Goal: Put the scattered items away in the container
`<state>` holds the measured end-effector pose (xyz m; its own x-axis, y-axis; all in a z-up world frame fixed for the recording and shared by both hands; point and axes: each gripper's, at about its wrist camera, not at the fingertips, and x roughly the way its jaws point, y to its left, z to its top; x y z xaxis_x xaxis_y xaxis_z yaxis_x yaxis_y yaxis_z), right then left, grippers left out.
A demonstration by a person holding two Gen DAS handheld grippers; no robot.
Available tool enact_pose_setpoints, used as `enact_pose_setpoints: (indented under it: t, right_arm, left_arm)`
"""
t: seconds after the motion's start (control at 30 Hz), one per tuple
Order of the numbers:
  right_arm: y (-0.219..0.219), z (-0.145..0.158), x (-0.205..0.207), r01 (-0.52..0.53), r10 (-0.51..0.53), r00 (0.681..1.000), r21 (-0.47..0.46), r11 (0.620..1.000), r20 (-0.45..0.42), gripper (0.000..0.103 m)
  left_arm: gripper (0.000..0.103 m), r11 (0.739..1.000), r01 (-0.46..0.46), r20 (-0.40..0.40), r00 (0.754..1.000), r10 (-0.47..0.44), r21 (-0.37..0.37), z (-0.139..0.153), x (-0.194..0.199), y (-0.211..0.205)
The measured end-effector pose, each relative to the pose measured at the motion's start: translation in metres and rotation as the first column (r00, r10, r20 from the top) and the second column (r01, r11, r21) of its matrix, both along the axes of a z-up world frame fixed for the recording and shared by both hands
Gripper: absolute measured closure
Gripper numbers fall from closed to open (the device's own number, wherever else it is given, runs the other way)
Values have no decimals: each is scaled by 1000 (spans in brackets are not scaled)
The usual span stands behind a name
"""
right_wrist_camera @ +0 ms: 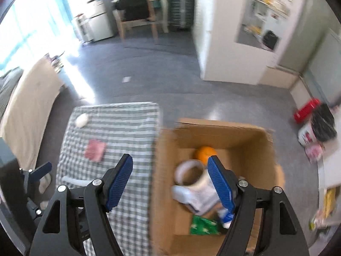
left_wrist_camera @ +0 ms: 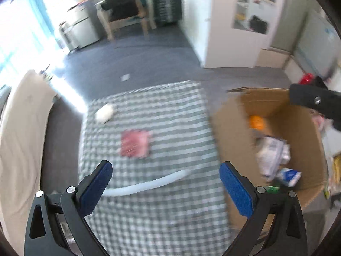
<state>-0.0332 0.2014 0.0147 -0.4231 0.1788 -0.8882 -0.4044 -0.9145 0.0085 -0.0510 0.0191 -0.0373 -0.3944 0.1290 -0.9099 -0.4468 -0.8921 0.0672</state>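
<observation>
Grey carpeted room, checked tablecloth (left_wrist_camera: 149,213) beside open cardboard box (right_wrist_camera: 223,132) on floor. Box already holding orange (right_wrist_camera: 204,151), cup (right_wrist_camera: 191,175), white packets, green packet (right_wrist_camera: 202,226). Left on cloth: pink cloth (left_wrist_camera: 135,146), white lump (left_wrist_camera: 104,113), white tube (left_wrist_camera: 149,184). Roughly half done, by judgement. Left gripper (left_wrist_camera: 166,188) wide apart, empty, above tube. Right gripper (right_wrist_camera: 170,183) wide apart, empty, over box edge. Chair (right_wrist_camera: 136,12) and desk well apart; nothing blocking.

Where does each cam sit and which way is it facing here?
Left wrist: on the left gripper, over the checkered table, facing forward-down; own blue fingers show, open, right gripper's body at right edge.
Right wrist: on the right gripper, above the cardboard box, looking down into it; own fingers open, left gripper at left edge.
Shared: table, box, pink item, white object, orange.
</observation>
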Motion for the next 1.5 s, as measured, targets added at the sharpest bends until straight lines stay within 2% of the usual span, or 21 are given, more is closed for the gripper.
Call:
enact_pose_setpoints:
  t: [0.17,0.33,0.57,0.73,0.83,0.9,0.97,1.03,1.13,1.2,1.27,1.37,1.5]
  right_arm:
    - [-58,-34,-40,-106,107,994,-29,994,33,30]
    - [-100,-79,-72,-170,174,982,-58,984,77,31]
    - [-133,-155,-117,-235,250,958,-116,965,141,30]
    - [-147,-197,-145,-280,295,941,-107,954,167,30]
    - [-154,-218,-159,-330,343,919,-97,939,194,30]
    - [-162,-229,-166,-388,395,893,-72,919,215,30]
    - [-169,-239,-169,-438,434,870,-35,898,236,20]
    - [-174,-248,-171,-469,454,851,-6,883,264,16]
    - [-164,-255,-176,-455,450,856,-42,890,254,7]
    - [-160,-257,-177,-448,448,860,-58,892,243,6]
    - [-161,-256,-177,-453,451,858,-53,890,245,8]
    - [-162,-252,-175,-450,448,862,-48,892,238,21]
    - [-158,-245,-181,-439,440,868,-56,897,232,29]
  left_arm:
    - [0,991,-132,51,990,133,-31,-40,-22,-68]
    - [0,984,-174,82,981,176,-40,-75,-28,-108]
    - [0,992,-122,108,986,123,-19,-125,-27,-124]
    - [0,998,-56,115,992,53,20,-150,-24,-119]
    - [0,1000,-21,109,994,19,20,-163,-26,-114]
    - [0,999,-12,105,994,8,39,-166,-28,-114]
    - [0,998,-13,114,994,6,60,-167,-31,-118]
    - [0,997,-16,138,990,5,78,-170,-35,-120]
    - [0,997,-7,145,989,-4,76,-171,-36,-119]
    - [0,998,-1,141,990,-9,67,-170,-35,-118]
    - [0,998,7,135,991,-15,63,-171,-33,-117]
    - [6,998,2,138,990,-12,71,-168,-32,-118]
    - [13,998,7,131,991,-15,64,-162,-27,-114]
